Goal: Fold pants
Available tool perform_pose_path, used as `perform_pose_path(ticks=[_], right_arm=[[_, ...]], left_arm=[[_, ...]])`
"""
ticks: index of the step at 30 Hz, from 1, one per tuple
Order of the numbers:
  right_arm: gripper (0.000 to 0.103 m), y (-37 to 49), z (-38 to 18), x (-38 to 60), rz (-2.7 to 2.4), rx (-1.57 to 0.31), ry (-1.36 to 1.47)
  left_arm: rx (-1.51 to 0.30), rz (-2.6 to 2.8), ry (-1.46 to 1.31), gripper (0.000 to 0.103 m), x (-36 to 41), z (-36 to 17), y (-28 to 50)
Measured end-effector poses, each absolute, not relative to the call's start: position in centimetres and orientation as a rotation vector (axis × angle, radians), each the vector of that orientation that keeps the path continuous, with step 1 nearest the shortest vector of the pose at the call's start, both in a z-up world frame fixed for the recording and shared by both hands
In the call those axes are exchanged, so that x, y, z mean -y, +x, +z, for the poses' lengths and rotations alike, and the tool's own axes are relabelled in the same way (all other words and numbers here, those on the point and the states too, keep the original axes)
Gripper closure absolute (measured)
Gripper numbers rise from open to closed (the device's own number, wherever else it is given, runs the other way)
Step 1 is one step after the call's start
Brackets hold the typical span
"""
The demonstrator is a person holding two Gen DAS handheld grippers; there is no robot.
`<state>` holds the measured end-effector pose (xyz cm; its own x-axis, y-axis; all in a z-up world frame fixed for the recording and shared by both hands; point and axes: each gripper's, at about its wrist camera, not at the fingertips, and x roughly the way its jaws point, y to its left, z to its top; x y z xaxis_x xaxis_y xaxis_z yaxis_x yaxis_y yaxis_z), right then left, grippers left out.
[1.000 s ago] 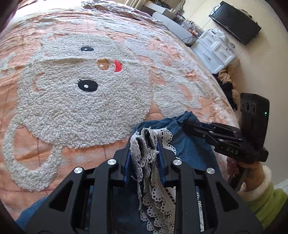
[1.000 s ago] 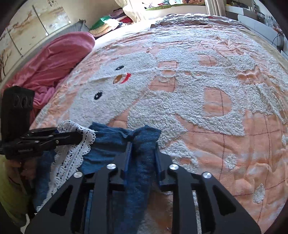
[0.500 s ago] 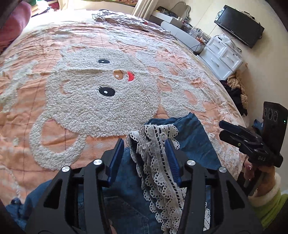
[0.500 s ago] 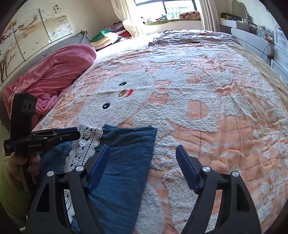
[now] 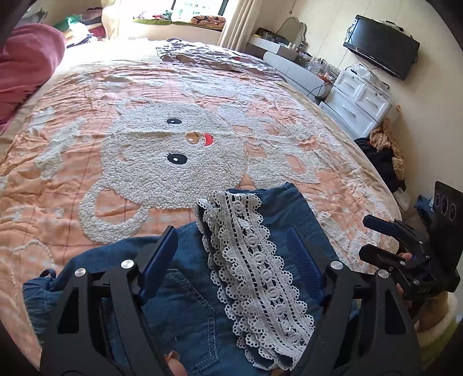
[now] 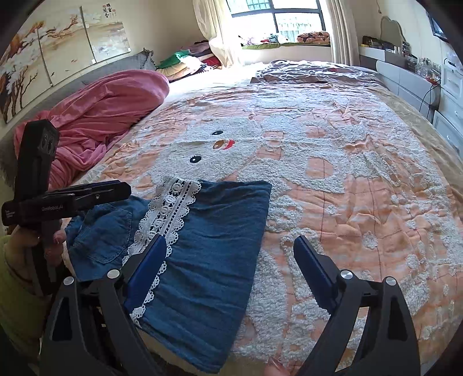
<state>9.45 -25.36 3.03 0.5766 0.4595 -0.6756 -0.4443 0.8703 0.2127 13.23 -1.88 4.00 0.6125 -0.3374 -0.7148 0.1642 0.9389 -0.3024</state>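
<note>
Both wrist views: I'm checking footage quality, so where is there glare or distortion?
Right wrist view: the window is blown out and glare washes the bed's far edge; fisheye bends the room. Left wrist view: the same glare at top; lace trim on the pants stays sharp.

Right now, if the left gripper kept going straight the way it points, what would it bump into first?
Probably the lace trim on the folded pants: it lies between the opening jaws of the left gripper, untouched. Depth is hard to judge.
</note>
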Motion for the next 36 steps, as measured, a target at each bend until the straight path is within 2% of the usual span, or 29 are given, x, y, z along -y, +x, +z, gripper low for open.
perform_pose_path(ticks=[4,9,22,30,33,36], right_arm=[[0.014,8.3,3.3,25.7,0.532,-0.788,0.016],[0.013,6.9,3.6,25.9,0.539,-0.782,0.018],[0.013,5.2,2.3,26.8,0.555,-0.814,0.051],[0.013,4.5,0.4,27.4,0.563,-0.860,0.095],[0.013,4.2,-0.4,27.4,0.570,-0.880,0.095],[0.013,4.0,-1.1,27.2,0.577,-0.899,0.087]], left_arm=[[-0.853,-0.285,-0.205,0.024,2.3,4.6,12.1],[-0.850,-0.283,-0.211,0.022,2.6,4.9,10.4],[-0.882,-0.258,-0.273,0.020,2.3,3.8,7.3],[-0.947,-0.289,-0.411,0.020,2.0,1.0,5.5],[-0.994,-0.325,-0.457,0.035,2.6,-0.2,5.0],[-1.016,-0.337,-0.446,0.039,3.4,-0.7,4.8]])
